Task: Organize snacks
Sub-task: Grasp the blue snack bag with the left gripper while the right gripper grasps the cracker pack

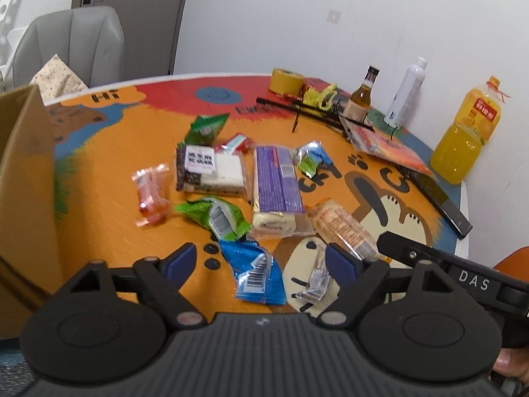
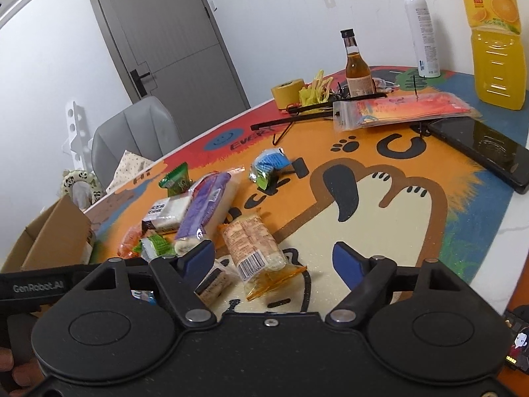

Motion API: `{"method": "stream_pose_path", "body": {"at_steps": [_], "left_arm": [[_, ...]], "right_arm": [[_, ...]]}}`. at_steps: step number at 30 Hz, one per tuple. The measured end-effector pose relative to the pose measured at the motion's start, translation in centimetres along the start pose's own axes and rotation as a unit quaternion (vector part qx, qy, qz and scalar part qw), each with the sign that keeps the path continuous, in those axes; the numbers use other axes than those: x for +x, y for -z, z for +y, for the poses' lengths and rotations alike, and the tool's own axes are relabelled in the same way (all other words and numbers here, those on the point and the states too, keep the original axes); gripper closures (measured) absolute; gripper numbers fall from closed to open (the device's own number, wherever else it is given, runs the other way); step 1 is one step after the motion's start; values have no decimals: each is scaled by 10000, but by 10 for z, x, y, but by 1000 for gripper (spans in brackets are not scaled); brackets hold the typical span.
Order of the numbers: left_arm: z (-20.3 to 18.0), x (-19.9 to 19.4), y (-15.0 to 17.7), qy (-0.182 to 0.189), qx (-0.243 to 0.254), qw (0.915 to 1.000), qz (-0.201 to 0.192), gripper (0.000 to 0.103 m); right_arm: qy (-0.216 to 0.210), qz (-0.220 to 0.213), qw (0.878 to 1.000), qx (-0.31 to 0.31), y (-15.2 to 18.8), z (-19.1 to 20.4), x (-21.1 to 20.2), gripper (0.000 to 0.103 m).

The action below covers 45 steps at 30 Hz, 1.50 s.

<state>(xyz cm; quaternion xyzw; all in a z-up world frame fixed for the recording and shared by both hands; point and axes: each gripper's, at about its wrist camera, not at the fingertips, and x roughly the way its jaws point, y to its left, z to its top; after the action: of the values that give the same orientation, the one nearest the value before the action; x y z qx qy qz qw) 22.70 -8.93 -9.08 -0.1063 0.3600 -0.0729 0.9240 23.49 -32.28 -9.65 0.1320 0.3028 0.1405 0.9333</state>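
Observation:
Several wrapped snacks lie scattered on the orange cartoon mat (image 1: 109,165). My left gripper (image 1: 261,261) stands open low over the near edge, with a blue foil packet (image 1: 254,271) and a small clear wrapper (image 1: 315,276) on the mat between its fingers, untouched. Farther off lie a purple-wrapped roll (image 1: 277,178), a white and black bar (image 1: 211,172), a green packet (image 1: 215,211) and a pink candy (image 1: 152,192). My right gripper (image 2: 272,259) is open too, and a clear orange-tinted cracker packet (image 2: 254,248) lies between its fingers. An open cardboard box (image 1: 26,165) stands at the left.
Along the far right of the table stand an orange juice bottle (image 1: 466,139), a white spray can (image 1: 406,92), a brown glass bottle (image 1: 362,96) and a tape roll (image 1: 286,81). A black phone (image 1: 439,198) and a red zip bag (image 1: 386,145) lie nearby. A grey chair (image 1: 72,43) is behind.

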Motion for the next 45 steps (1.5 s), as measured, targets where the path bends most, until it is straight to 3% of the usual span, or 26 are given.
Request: {"method": "stream_pose_path", "body": {"at_steps": [5,7,10,11,25,31,34,45], "left_arm": [[-1,21,7,-99,-16,9995,313,37],[-2,22,9,-167,58,9995,250,41],[-1,23,9,-216,64,9995,239,59],[0,23,8,-227,31,9994,251,69],[9,6,1,-160,-31,9999,-13,70],[10,2,3,-103,20,9999,-9,70],[12,0,4,-102,22,9999,2,70],[18,-26,-7,-87,54,9994,-321,70]], "right_arm": [[-7,41,9999,-129,-1,2,11,26],[-20,34,9998,-194,-2,3,13,26],[-33,48,9996,-284,-3,6,18,26],[-32,55,9995,-308,-3,6,20,26],[105,246,9983,-520,3,13,36,34],[363,270,9943,-966,12,26,33,54],[454,226,9925,-1115,17,31,29,70],[293,-76,9958,-859,4,43,11,71]]}}
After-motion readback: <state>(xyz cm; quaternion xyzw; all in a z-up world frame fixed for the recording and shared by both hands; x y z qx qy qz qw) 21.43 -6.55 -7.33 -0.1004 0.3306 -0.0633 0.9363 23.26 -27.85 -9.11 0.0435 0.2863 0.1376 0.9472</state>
